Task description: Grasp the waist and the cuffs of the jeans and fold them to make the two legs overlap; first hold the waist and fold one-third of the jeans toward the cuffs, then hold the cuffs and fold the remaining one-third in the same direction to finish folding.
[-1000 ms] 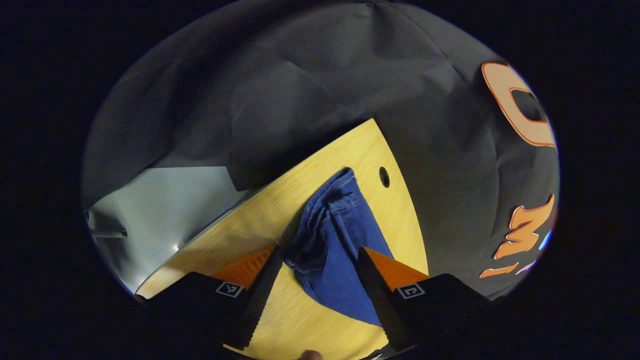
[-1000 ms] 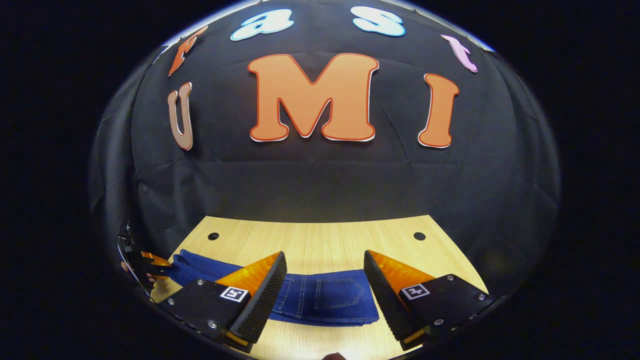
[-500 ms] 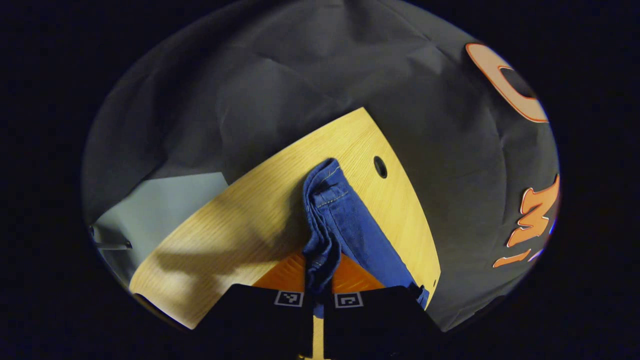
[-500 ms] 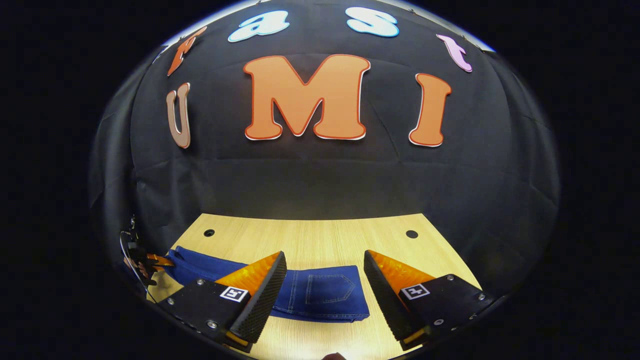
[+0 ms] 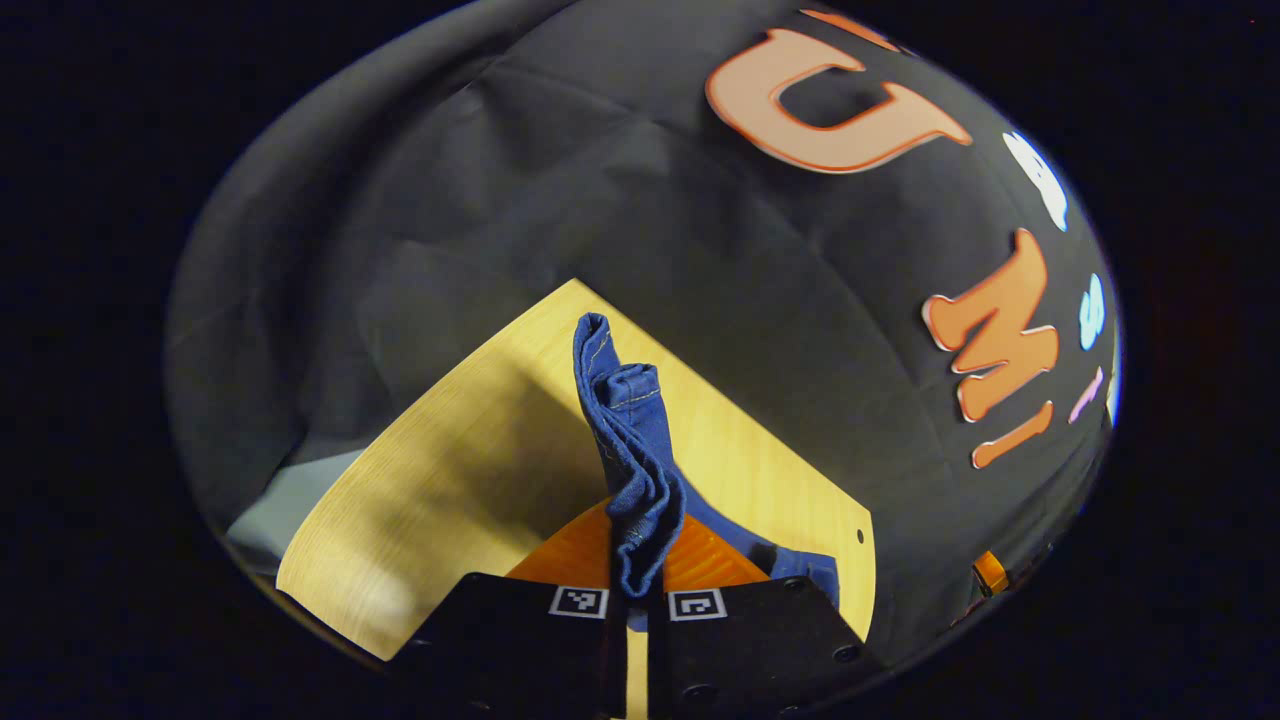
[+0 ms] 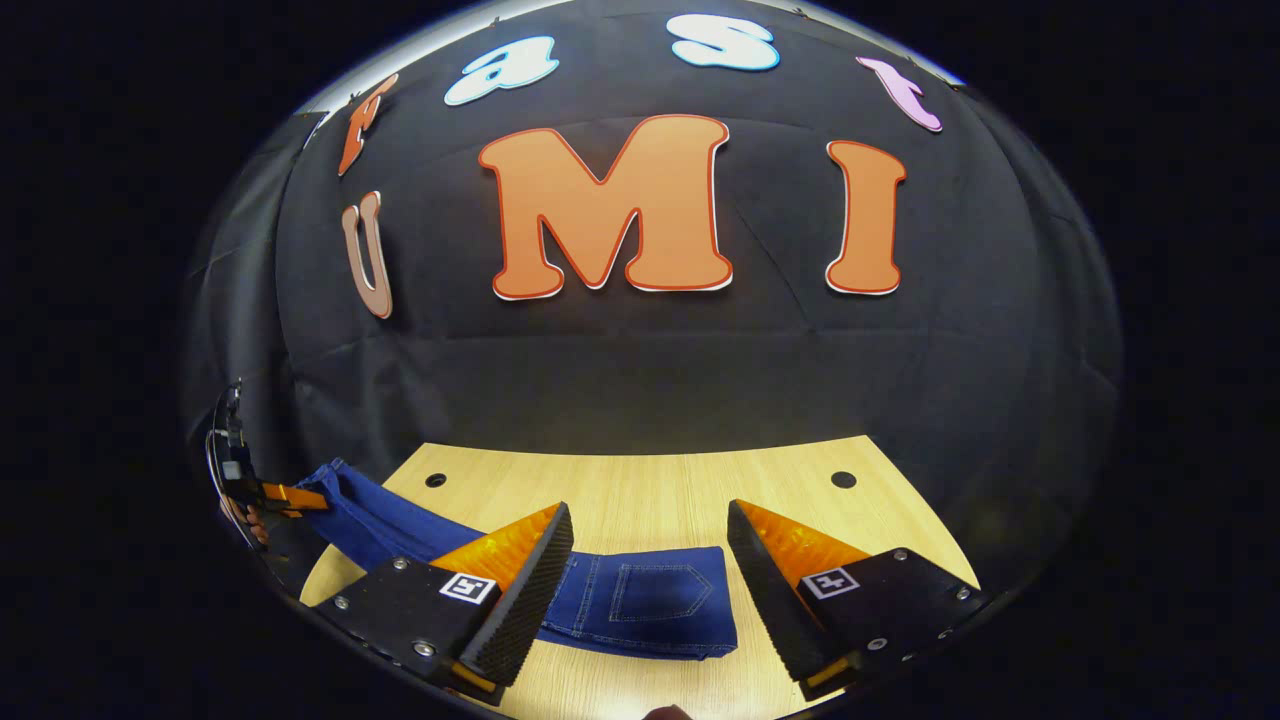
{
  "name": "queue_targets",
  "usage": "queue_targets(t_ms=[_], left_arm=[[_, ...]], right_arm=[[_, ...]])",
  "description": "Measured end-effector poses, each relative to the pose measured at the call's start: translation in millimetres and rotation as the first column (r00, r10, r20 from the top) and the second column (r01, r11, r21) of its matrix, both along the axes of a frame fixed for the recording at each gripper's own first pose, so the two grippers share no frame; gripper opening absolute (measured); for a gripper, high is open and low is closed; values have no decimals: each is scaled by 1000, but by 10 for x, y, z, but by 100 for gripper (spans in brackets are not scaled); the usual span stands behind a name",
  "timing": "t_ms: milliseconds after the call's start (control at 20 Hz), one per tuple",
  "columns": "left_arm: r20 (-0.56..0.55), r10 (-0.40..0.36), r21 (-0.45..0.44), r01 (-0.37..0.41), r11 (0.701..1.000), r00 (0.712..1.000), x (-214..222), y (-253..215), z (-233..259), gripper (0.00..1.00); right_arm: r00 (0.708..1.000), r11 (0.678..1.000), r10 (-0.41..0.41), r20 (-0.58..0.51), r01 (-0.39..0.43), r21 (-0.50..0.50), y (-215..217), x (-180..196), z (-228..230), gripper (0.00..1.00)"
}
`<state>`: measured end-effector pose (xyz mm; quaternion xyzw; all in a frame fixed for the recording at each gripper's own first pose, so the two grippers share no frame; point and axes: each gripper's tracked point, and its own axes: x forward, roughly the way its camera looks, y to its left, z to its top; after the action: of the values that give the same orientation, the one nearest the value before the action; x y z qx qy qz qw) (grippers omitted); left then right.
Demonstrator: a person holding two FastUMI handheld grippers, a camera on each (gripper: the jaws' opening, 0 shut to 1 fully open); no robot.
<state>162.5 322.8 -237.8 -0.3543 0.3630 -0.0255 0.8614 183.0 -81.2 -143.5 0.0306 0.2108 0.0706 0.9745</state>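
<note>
Gripping jeans cuffs (image 5: 630, 420), left gripper (image 5: 630, 570) clamped

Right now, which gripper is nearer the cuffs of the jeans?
Left. The left gripper is shut on the jeans at the cuffs, lifting that end. The right gripper hangs open over the back pocket end.

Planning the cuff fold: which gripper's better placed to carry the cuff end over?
Left. The left gripper is shut on the cuff end of the blue denim jeans, lifted off the light wooden table. The right gripper hovers open above the waist end.
</note>
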Motion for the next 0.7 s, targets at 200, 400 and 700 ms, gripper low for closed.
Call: queue_targets(t_ms=[200,400,700], left_arm=[[111,-95,13,94,995,989,151,-623,738,8],[156,-213,74,204,976,964,242,-1368,1103,8],[166,-308,94,296,951,937,329,-2306,1373,8]], right_arm=[[999,999,35,11,-36,19,-113,19,11,95],[999,998,49,22,-49,33,-277,26,29,95],[998,997,55,16,-56,54,-536,11,-27,95]])
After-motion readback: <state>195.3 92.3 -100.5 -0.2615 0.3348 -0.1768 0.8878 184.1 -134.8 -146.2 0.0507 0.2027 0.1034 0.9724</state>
